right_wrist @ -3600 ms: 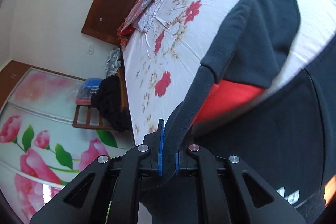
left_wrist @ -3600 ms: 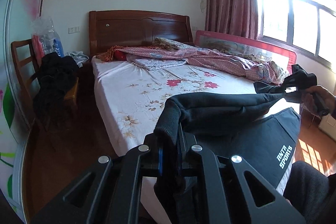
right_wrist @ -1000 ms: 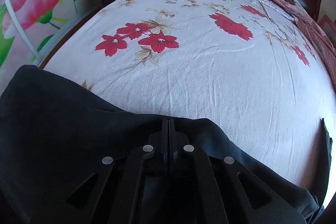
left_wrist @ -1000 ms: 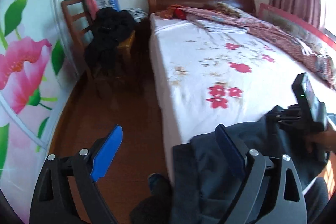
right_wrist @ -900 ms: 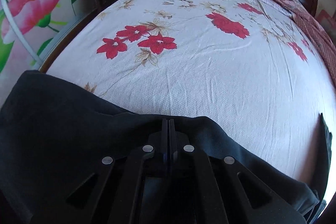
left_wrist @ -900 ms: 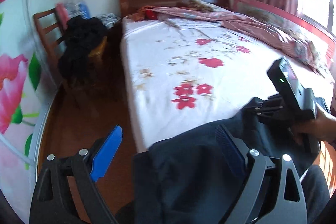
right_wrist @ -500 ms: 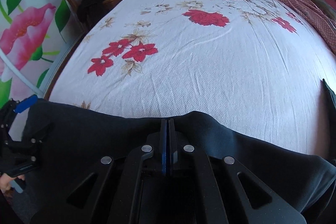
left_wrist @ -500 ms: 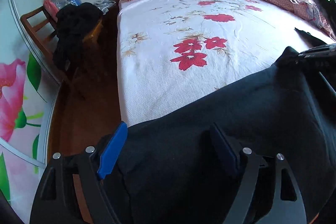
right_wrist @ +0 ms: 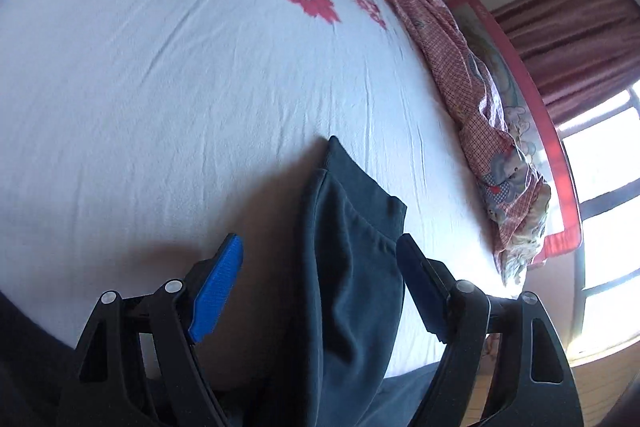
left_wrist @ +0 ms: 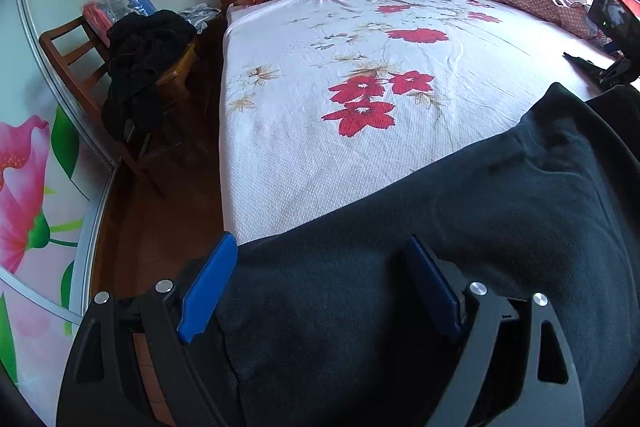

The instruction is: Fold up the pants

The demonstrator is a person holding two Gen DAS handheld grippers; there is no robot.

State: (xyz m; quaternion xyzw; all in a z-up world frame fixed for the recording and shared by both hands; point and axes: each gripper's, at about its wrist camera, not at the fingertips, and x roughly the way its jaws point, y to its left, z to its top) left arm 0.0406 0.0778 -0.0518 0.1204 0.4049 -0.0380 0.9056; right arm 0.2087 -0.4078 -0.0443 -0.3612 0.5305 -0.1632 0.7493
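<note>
The pants (left_wrist: 460, 247) lie at the bottom, on the bed (left_wrist: 320, 155) – not folded up yet. The left gripper (left_wrist: 320, 291) gapes wide, gripping nothing; the right gripper (right_wrist: 320, 287) has just been opening – cloth lies loose between.

The left hand-held gripper (left_wrist: 320, 281), black-framed with blue pads, tilts downward over the near end of the dark blue fabric pants (left_wrist: 460, 227) on the bed, its jaws spread wide and pressing nothing. The right hand-held gripper (right_wrist: 320, 277) tilts down likewise; its jaws have just been opening and now straddle the pants' cuffed end, pads clear of the cloth.
</note>
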